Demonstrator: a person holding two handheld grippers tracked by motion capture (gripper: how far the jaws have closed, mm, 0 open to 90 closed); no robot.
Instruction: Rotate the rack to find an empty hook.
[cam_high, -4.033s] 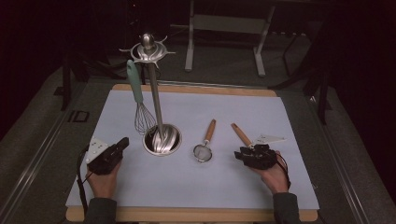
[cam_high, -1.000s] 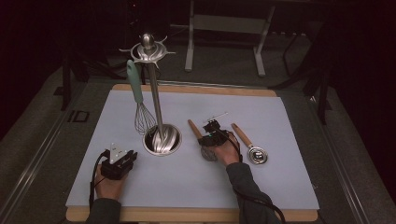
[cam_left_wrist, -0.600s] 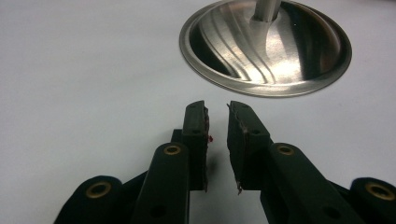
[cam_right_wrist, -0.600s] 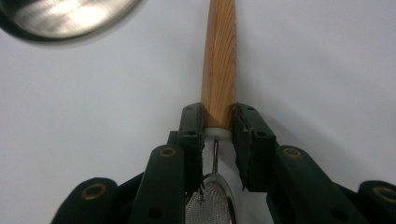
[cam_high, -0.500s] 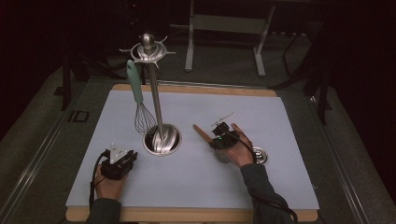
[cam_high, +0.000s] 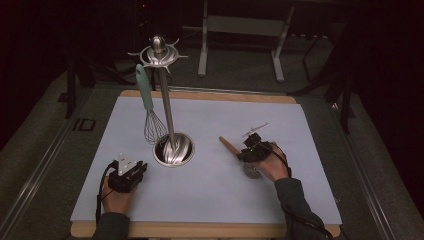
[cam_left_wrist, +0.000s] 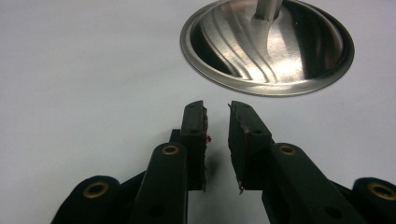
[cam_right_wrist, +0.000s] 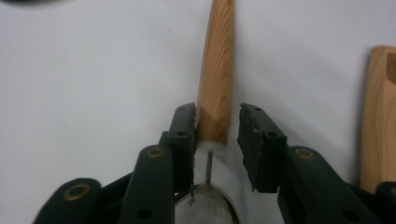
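Right tongs (cam_right_wrist: 217, 126) opening, astride strainer handle (cam_right_wrist: 216, 70)

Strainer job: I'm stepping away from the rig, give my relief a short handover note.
Left tongs: open on nothing, resting near the stand base.
Right tongs: jaws just opened; strainer's wooden handle sits between them, right pad clear of it.
Strainer lies on the mat; a second wooden handle lies beside it.
Done: whisk hangs on the stand.
Left: probably regrip the strainer and hang it.

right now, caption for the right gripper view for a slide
Right gripper with jaws open around the wooden handle of a small mesh strainer on the white mat.
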